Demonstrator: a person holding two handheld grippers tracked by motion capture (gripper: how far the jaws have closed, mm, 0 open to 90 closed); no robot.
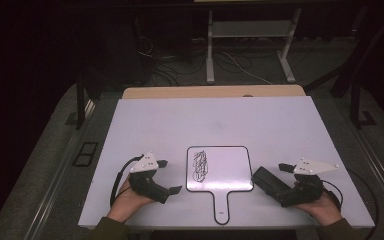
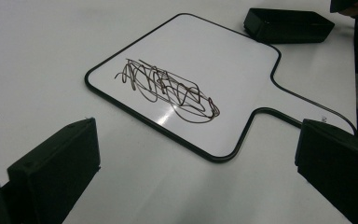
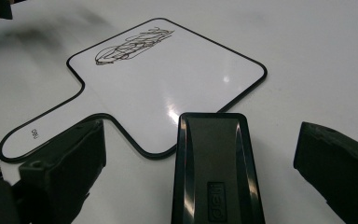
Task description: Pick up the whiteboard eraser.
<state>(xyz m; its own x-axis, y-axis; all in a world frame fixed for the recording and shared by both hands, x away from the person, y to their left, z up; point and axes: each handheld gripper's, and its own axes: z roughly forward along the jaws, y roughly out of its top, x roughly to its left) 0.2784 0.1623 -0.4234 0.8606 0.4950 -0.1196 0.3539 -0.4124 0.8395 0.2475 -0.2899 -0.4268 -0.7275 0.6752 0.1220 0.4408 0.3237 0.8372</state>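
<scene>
Whiteboard paddle (image 1: 228, 167) is lying flat near the front edge of the white bench (image 1: 280, 125), handle pointing toward the person, dark scribble (image 1: 200, 165) sitting on its left half. Room beyond is looking dim, with floor cables and a metal desk frame (image 1: 250, 45) behind. Black eraser (image 1: 266, 180) is resting just beside the paddle's right edge, between the jaws of the right tongs (image 1: 272, 175), which are standing wide and not gripping it. Left tongs (image 1: 167, 176) are also gaping wide, empty, just left of the paddle. Far half of the bench is lying bare.
</scene>
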